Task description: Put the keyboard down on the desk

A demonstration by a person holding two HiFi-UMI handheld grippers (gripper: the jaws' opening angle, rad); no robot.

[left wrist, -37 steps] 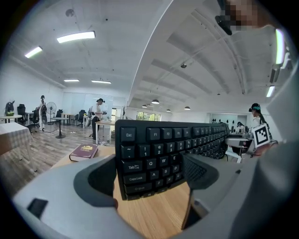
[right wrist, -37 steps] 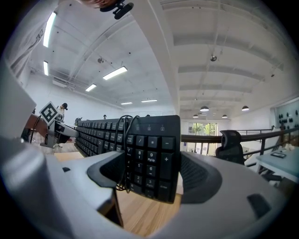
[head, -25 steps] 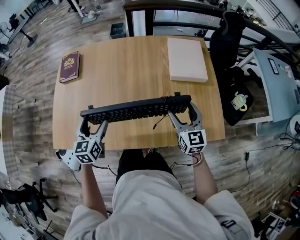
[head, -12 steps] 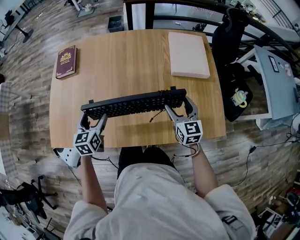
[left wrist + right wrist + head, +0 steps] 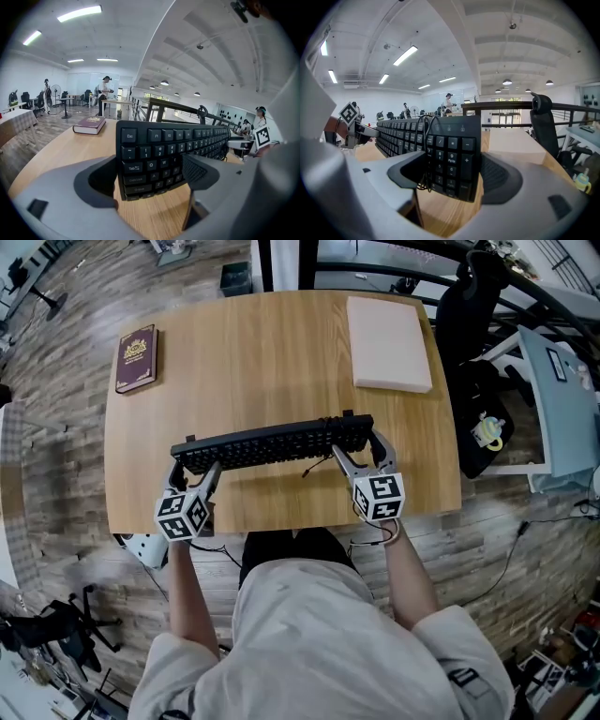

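keyboard [image 5: 272,445] barely shifted, near desk [image 5: 262,352] front edge; left claw [image 5: 191,472], right claw [image 5: 360,452] clamp its ends.

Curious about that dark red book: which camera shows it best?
The head view: the book lies fully visible, cover up, near the desk's far left corner. The left gripper view shows the book small and side-on; the right gripper view misses it.

matt blk plastic keyboard [image 5: 272,445], wood desk [image 5: 262,362]

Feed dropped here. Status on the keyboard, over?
Both shut: left tongs, right tongs, on keyboard ends. Keyboard tilted over desk, not laid flat. Nothing in the way; book, pale pad far back.
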